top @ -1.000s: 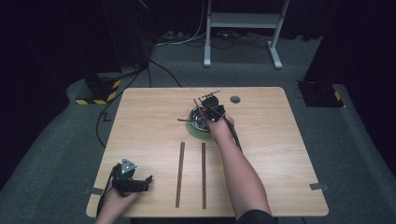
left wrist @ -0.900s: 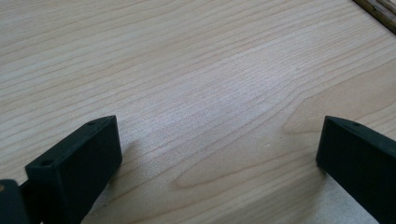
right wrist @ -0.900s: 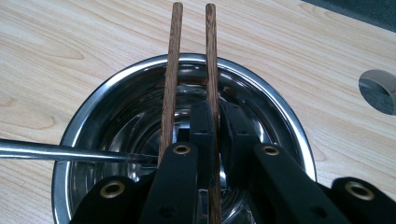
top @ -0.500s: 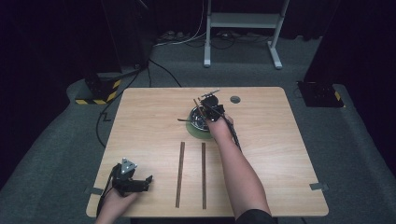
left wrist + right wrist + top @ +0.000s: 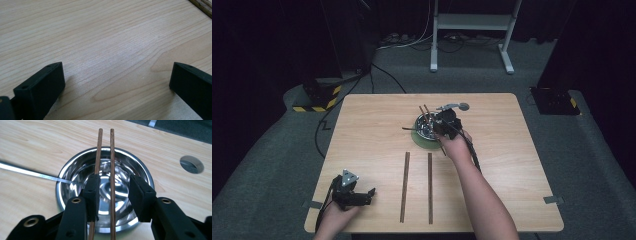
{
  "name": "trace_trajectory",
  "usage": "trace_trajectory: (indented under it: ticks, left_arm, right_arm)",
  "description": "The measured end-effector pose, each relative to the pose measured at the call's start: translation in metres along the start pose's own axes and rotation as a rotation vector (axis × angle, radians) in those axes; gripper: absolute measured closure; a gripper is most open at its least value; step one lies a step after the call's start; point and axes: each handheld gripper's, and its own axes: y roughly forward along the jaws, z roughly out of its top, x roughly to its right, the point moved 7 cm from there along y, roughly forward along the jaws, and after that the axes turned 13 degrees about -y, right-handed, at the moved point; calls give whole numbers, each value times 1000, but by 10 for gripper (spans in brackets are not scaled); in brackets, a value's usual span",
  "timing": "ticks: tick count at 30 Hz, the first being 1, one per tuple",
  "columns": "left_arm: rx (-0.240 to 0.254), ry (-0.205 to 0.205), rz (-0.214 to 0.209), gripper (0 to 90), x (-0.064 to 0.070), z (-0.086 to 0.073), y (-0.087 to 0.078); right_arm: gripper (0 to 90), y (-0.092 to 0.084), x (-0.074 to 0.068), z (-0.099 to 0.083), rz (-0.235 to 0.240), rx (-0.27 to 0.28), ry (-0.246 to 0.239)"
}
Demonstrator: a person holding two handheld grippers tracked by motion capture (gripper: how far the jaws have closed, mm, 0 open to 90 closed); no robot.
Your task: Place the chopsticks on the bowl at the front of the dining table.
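Your right gripper (image 5: 113, 195) has just been opening, its jaws now loose around two chopsticks (image 5: 112, 165) resting across the steel bowl (image 5: 75, 173). Two more chopsticks (image 5: 417, 186) lie on the table (image 5: 522, 150) awaiting placement; your left gripper (image 5: 357, 196) rests open

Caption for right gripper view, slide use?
Right gripper, jaws just opening, around two brown wooden chopsticks over shiny steel bowl.
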Motion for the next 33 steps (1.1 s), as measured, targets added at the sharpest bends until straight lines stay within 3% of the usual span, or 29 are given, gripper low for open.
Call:
trace_trajectory:
  ticks: [4,11,24,28,33]
  left_arm:
    - [5,-7,-2,2,1,0,0]
    - [6,-8,-1,2,1,0,0]
    - [6,-9,-2,3,1,0,0]
    - [18,-13,-3,31,0,0,-1]
    - [39,-20,-1,176,-2,3,-4]
  right_arm:
    - [572,-18,2,-16,-7,39,7]
    - [571,-38,0,-46,3,62,17]
    - [560,-56,-11,-110,8,45,8]
    - [561,-65,-9,-113,13,64,12]
    - [562,-79,-7,-112,7,103,6]
